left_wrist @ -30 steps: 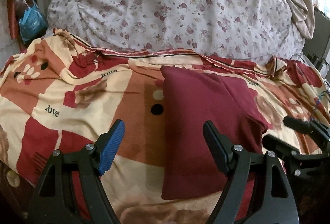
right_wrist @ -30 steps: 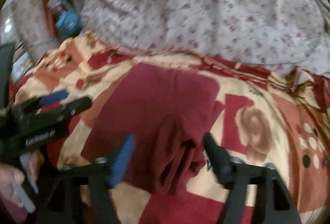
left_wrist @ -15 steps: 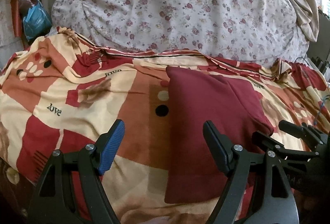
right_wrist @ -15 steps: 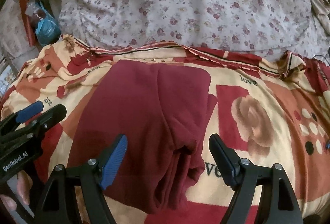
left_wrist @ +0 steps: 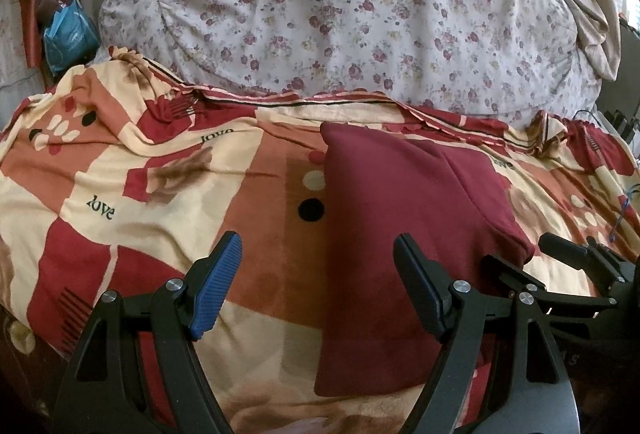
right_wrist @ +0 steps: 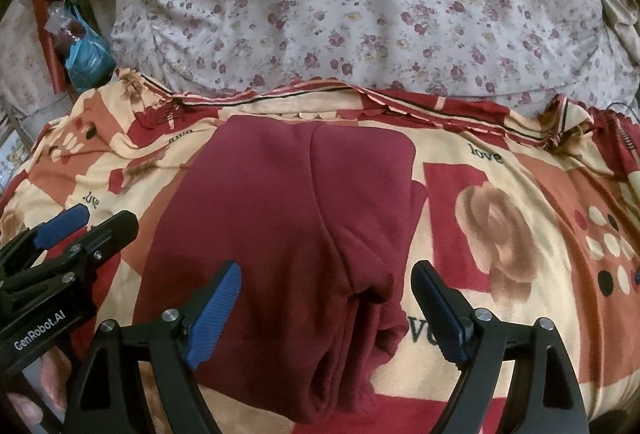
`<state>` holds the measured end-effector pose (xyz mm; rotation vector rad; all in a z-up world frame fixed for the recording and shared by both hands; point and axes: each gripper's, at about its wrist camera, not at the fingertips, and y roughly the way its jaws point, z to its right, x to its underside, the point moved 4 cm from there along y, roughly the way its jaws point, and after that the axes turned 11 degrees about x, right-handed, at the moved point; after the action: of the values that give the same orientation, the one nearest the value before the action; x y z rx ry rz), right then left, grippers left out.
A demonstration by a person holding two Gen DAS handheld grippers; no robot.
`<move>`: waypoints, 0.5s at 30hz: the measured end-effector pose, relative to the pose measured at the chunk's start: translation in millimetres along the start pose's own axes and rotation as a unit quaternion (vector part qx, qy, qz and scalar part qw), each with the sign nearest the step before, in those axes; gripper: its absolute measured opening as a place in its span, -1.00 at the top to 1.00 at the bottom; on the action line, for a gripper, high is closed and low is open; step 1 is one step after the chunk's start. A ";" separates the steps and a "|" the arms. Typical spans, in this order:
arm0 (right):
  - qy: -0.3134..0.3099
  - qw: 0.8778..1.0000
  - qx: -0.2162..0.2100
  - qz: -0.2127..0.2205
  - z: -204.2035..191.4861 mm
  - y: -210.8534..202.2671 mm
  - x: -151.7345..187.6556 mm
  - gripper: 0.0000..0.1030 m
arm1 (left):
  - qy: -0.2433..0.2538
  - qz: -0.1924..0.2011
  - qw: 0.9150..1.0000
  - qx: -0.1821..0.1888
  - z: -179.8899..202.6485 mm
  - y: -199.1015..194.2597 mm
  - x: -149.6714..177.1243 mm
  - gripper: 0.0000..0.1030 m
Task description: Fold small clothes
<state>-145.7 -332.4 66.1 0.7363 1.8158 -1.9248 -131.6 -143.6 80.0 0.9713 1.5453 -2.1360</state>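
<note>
The maroon garment (right_wrist: 288, 234) lay folded on the patterned blanket (left_wrist: 140, 194), below the floral quilt (left_wrist: 340, 26). Only the right wrist view showed the bunched layers at its near right edge; the left wrist view showed its straight left edge. The left gripper (left_wrist: 318, 270) hovered spread wide over that left edge, holding nothing. The right gripper (right_wrist: 326, 298) hung wide apart above the bunched edge. Bare blanket lay left and right of the garment.
</note>
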 end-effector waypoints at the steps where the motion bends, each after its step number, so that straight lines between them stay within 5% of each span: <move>1: 0.001 1.000 0.000 -0.001 -0.2 0.2 -0.1 -0.65 | 0.001 0.000 1.000 0.001 -0.4 0.1 -0.1 -0.53; 15: 0.001 1.000 -0.002 0.001 -1.6 3.5 -4.0 -0.66 | -0.005 -0.002 1.000 -0.002 -0.6 5.5 3.5 -0.53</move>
<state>-140.3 -331.4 65.7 0.7370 1.8196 -1.9188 -130.5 -144.6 73.7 0.9562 1.5483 -2.1361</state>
